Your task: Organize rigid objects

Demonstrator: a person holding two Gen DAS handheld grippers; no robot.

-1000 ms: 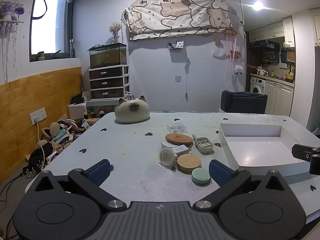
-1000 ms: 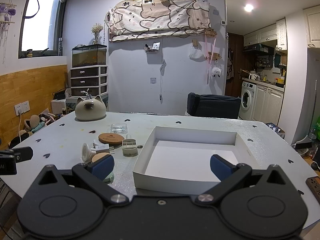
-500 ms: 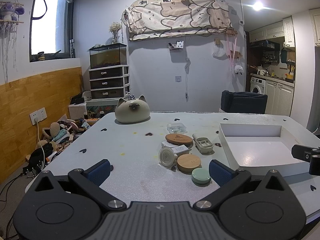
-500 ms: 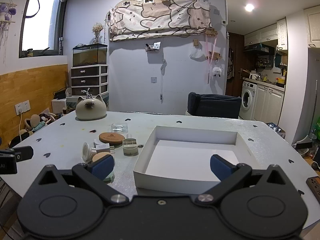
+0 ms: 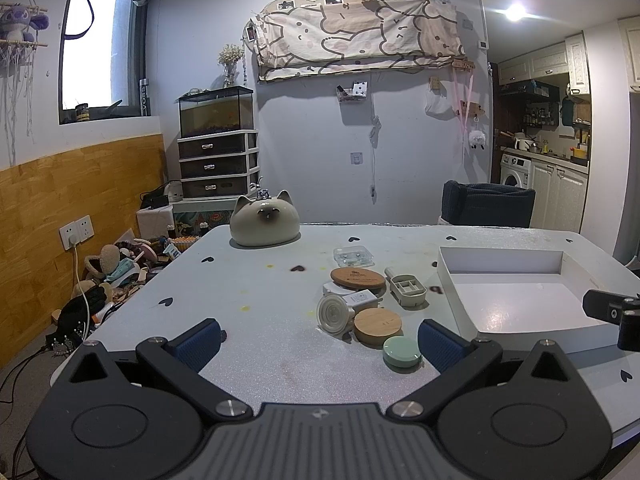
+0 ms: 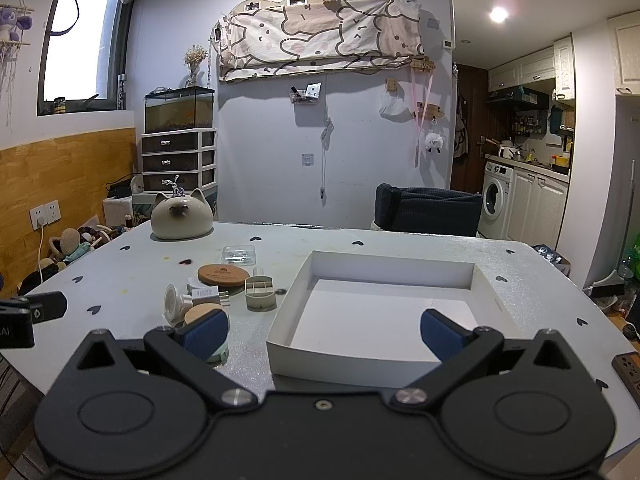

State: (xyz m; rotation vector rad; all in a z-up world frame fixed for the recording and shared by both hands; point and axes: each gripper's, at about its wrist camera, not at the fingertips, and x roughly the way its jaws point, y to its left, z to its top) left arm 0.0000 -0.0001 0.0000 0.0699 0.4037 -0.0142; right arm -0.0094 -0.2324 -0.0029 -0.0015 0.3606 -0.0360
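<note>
Both grippers, left gripper [image 5: 318,342] and right gripper [image 6: 324,330], hang spread wide with nothing in them. The small items, like the green lid [image 5: 401,352] and wooden lid [image 5: 377,325], sit clustered just left of the white tray [image 6: 496,304] on the surface [image 5: 256,320].

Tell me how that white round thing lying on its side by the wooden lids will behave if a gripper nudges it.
The white round piece lies on its side, so it probably rolls when nudged. It looks like light plastic, likely easy to knock away. The wooden lid touching it may block rolling that way.

pale wall [image 5: 408,152] with a hung cloth [image 5: 360,36], window [image 5: 100,48] at left, fish tank [image 5: 216,114] on drawers [image 5: 218,166], washer [image 6: 498,200] at right, ceiling lights [image 5: 516,12] lit.
</note>
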